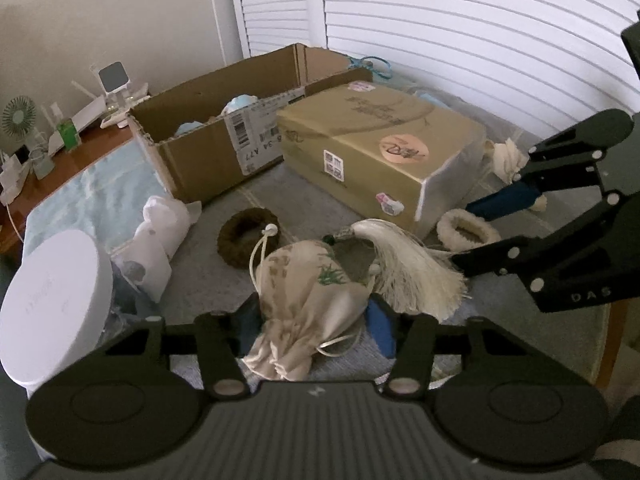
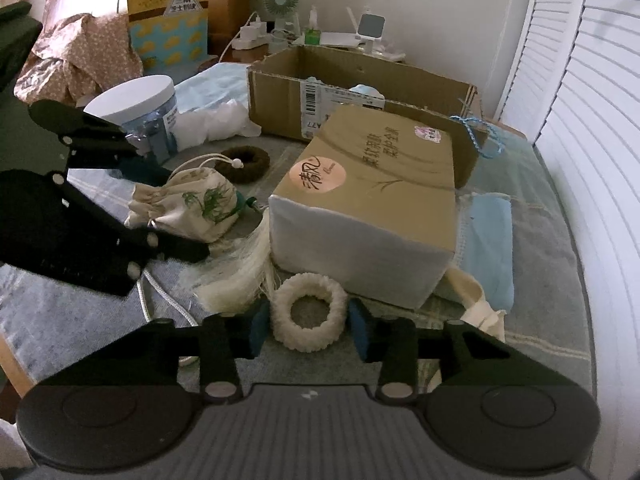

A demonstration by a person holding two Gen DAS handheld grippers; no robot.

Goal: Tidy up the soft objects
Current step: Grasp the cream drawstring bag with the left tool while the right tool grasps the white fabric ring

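A cream drawstring pouch [image 1: 308, 296] with a green bamboo print lies between the pads of my left gripper [image 1: 316, 326], whose jaws stand open around it; it also shows in the right wrist view [image 2: 192, 204]. A white tassel [image 1: 408, 268] lies beside it. My right gripper [image 2: 310, 326] is open around a white fluffy scrunchie [image 2: 308, 312], also seen from the left [image 1: 468, 232]. A brown scrunchie [image 1: 244, 240] lies farther back. An open cardboard box [image 1: 224, 132] holds pale blue soft items.
A closed tan package [image 1: 376, 140] sits mid-bed beside the box. A white-lidded jar [image 1: 52, 300] and white tissue pack [image 1: 160, 236] stand left. A cream tote [image 2: 476, 304] and blue cloth [image 2: 492, 248] lie right. Desk clutter with a fan [image 2: 280, 4] is behind. Louvred doors are on the right.
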